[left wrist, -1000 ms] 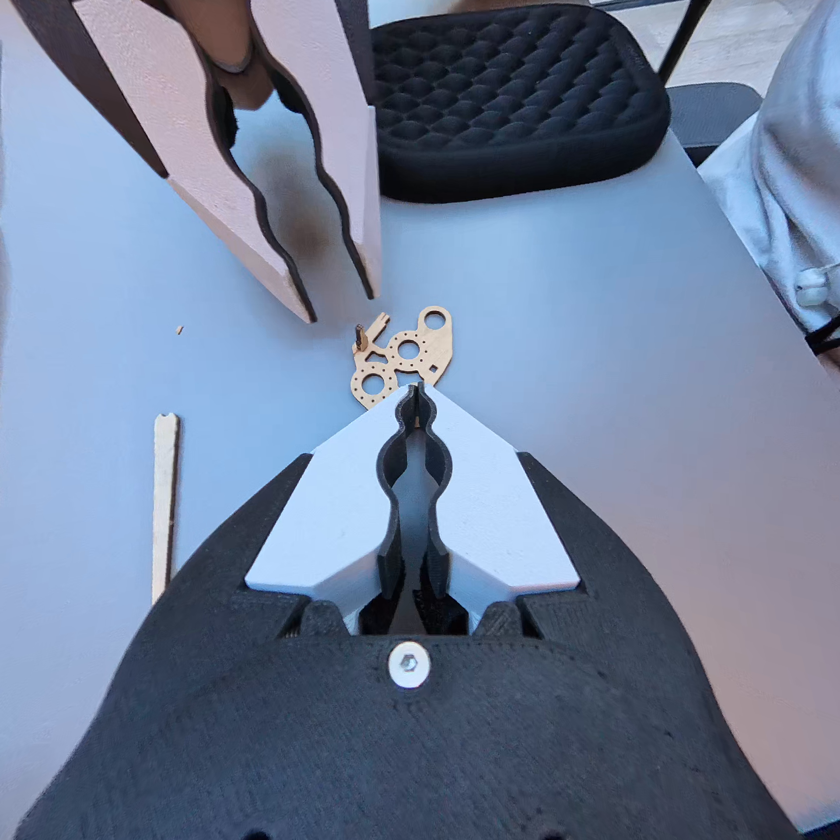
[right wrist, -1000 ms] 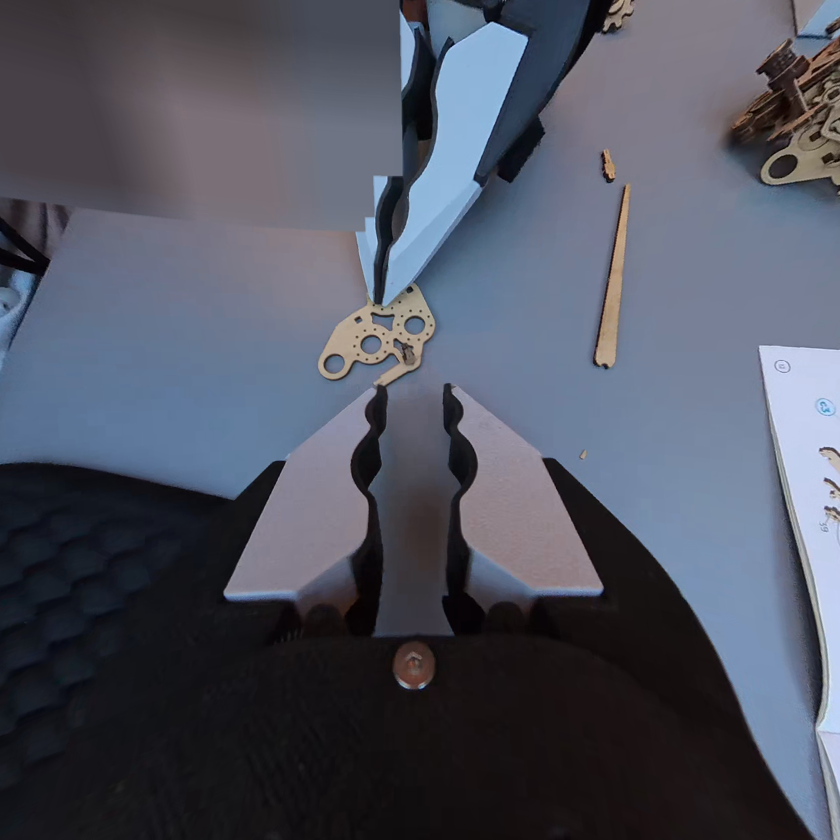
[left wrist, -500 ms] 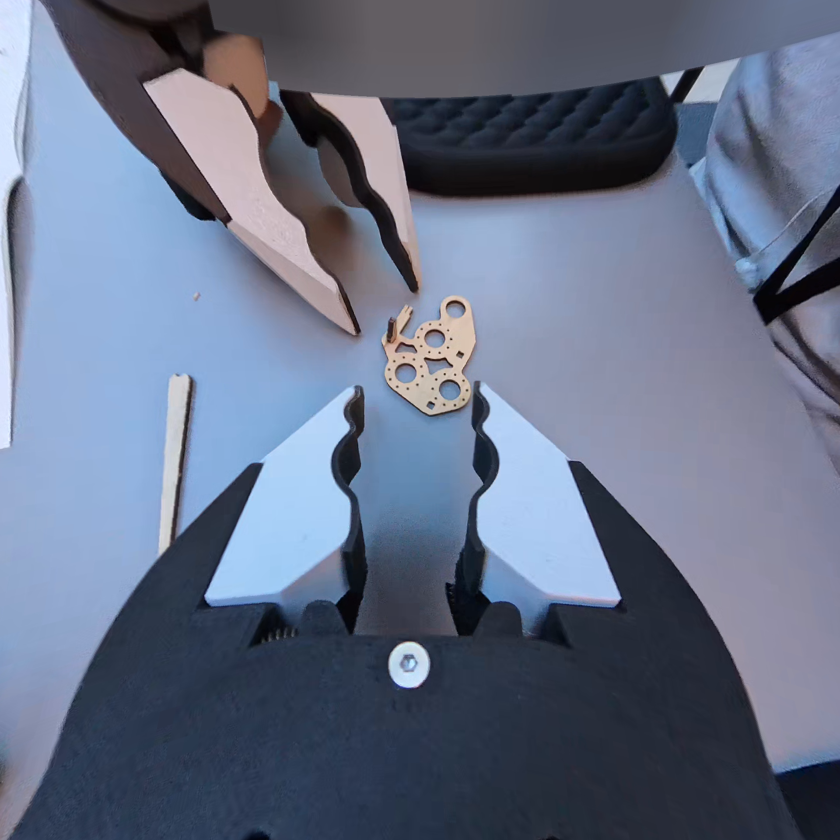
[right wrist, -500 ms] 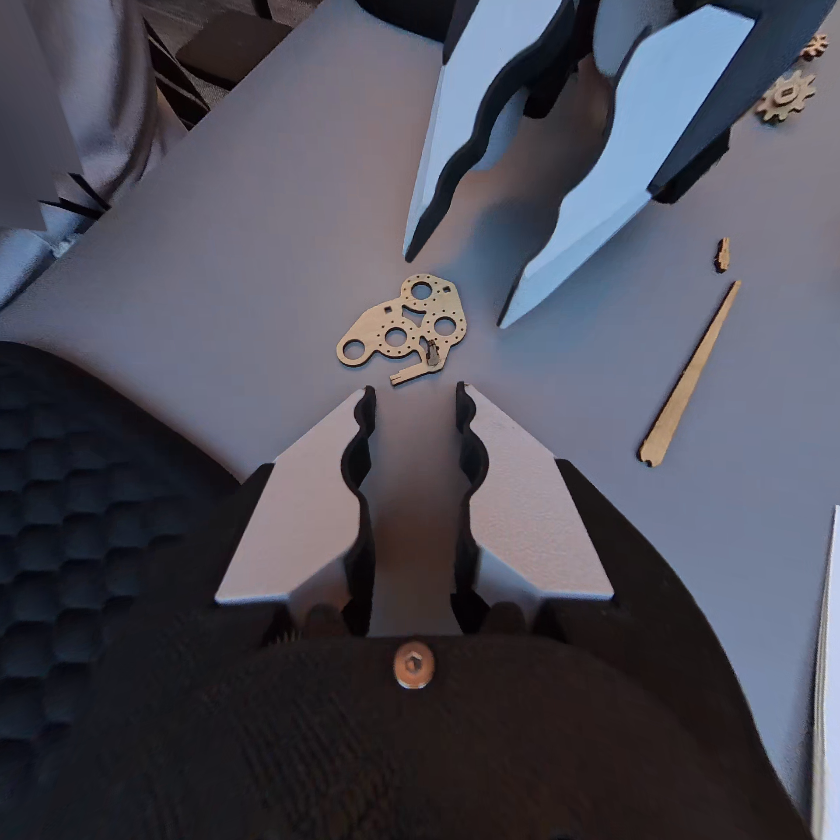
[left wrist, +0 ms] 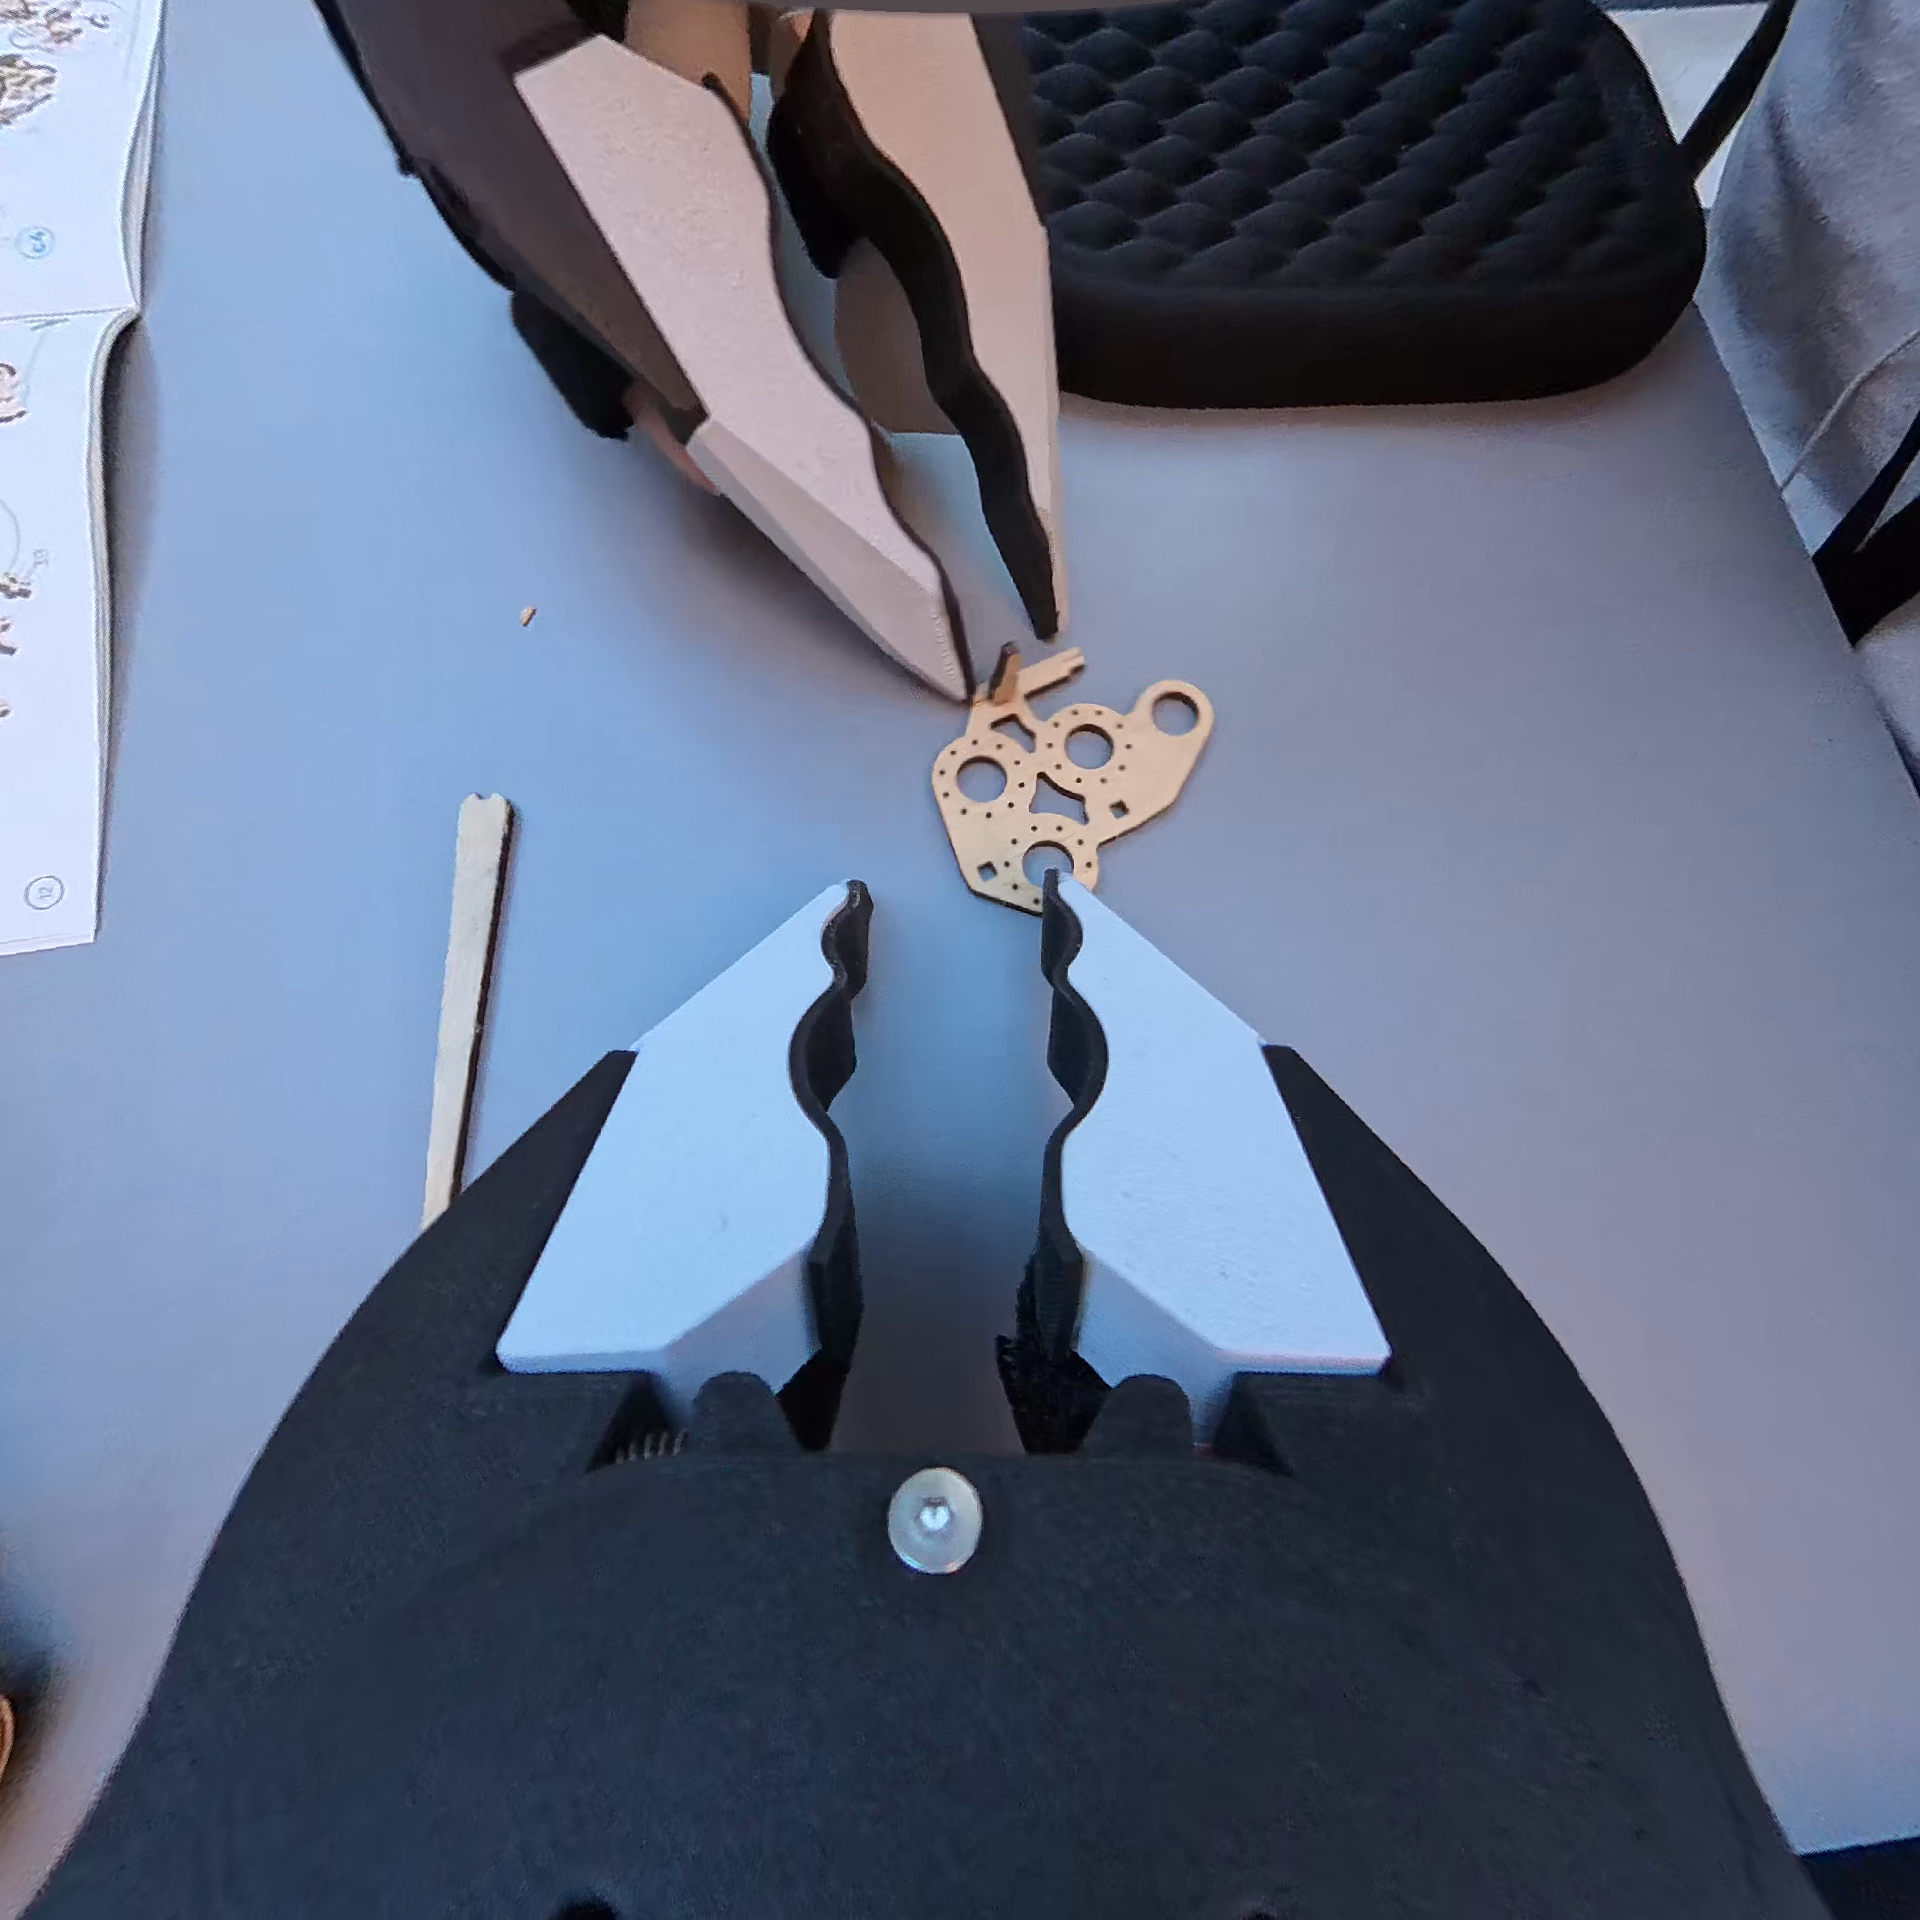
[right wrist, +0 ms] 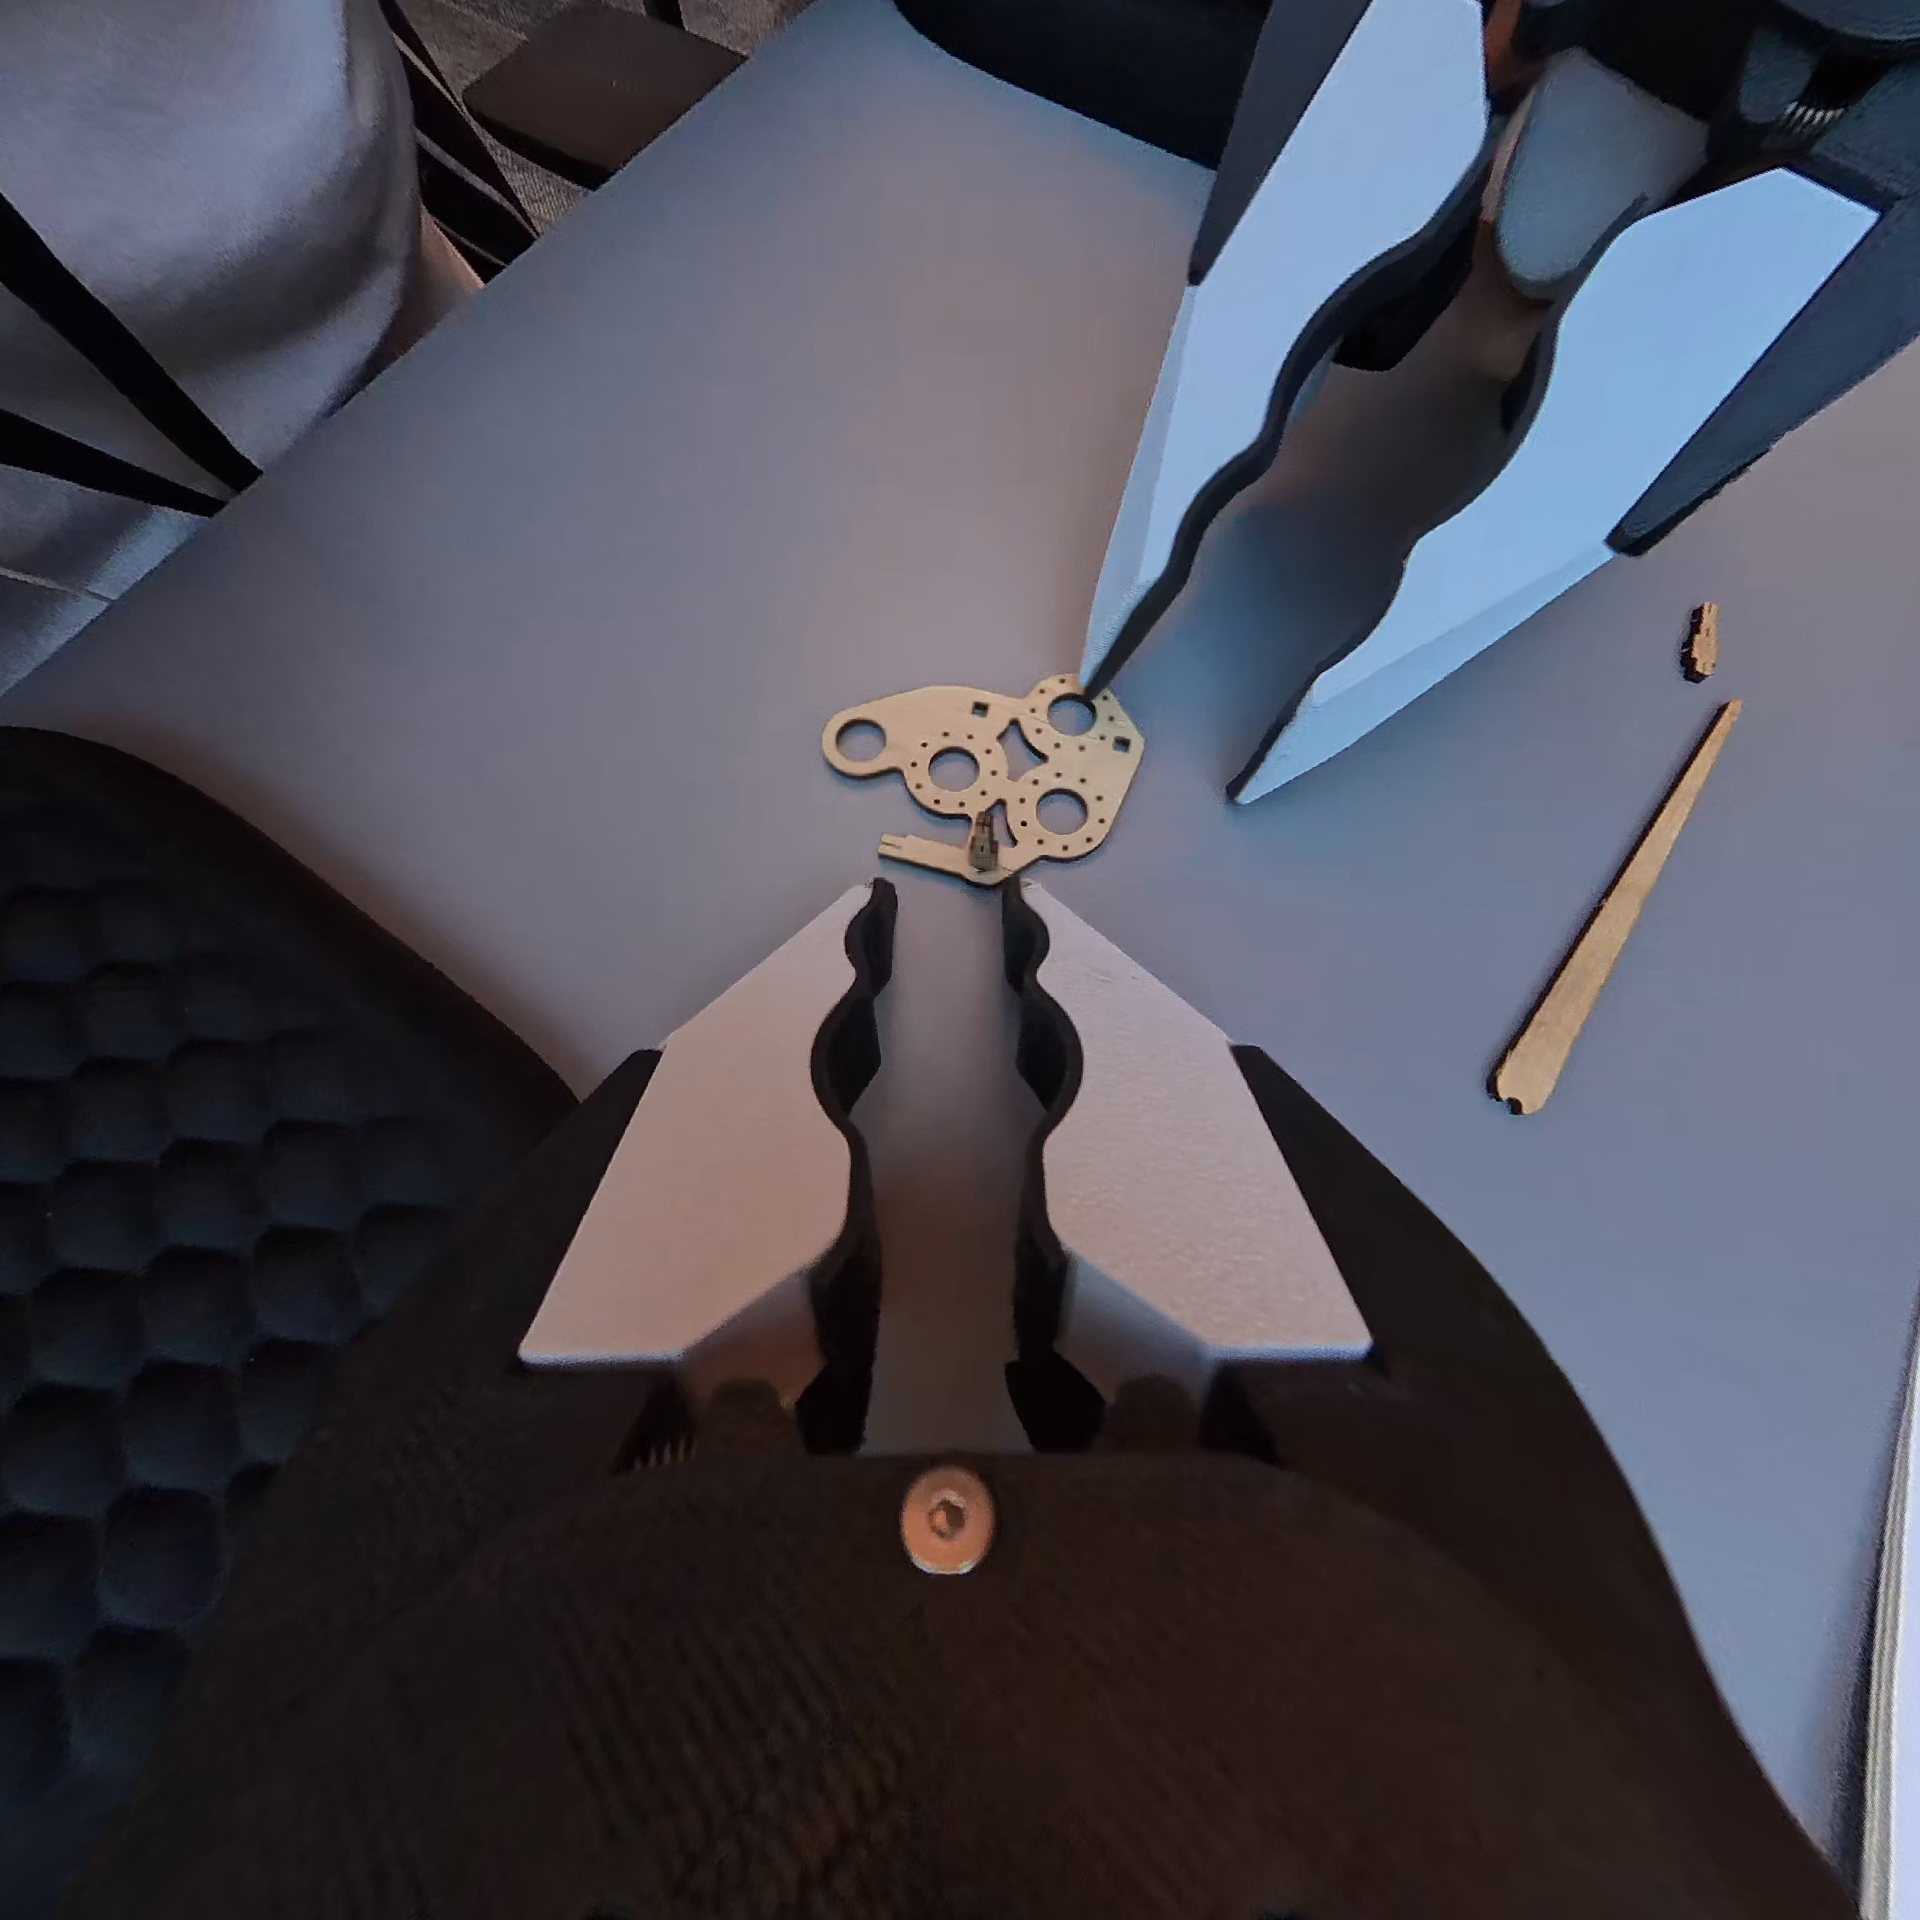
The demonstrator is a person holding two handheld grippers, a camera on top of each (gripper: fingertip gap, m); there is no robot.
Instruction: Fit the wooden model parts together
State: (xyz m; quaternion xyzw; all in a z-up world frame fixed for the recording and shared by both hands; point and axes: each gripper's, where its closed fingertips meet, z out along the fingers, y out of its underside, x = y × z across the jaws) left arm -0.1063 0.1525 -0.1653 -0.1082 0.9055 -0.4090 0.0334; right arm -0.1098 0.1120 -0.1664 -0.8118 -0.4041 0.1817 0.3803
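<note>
A flat wooden plate with round holes (left wrist: pixel 1143 774) lies on the grey table; it also shows in the right wrist view (right wrist: pixel 909 727). A small key-shaped wooden part (left wrist: pixel 1055 665) with an upright peg sits at its edge. My left gripper (left wrist: pixel 954 891) is open and empty, and its right fingertip (left wrist: pixel 1051 888) touches the plate's near edge. My right gripper (right wrist: pixel 948 894) is open and empty, with its tips just short of the key-shaped part (right wrist: pixel 914 844). In the left wrist view its tips (left wrist: pixel 1003 655) stand either side of the peg.
A tapered wooden stick (left wrist: pixel 468 997) lies left of my left gripper. A tiny wooden piece (right wrist: pixel 1699 642) lies beyond it. An instruction booklet (left wrist: pixel 52 520) is at the table's left. A black cushion (left wrist: pixel 1351 187) and a person's grey clothing (left wrist: pixel 1829 312) are at the far edge. Left tips to right tips: about 5 cm.
My left gripper opened off the plate, then narrowed a little. My right gripper came down to the key-shaped part and narrowed. The plate has turned slightly.
</note>
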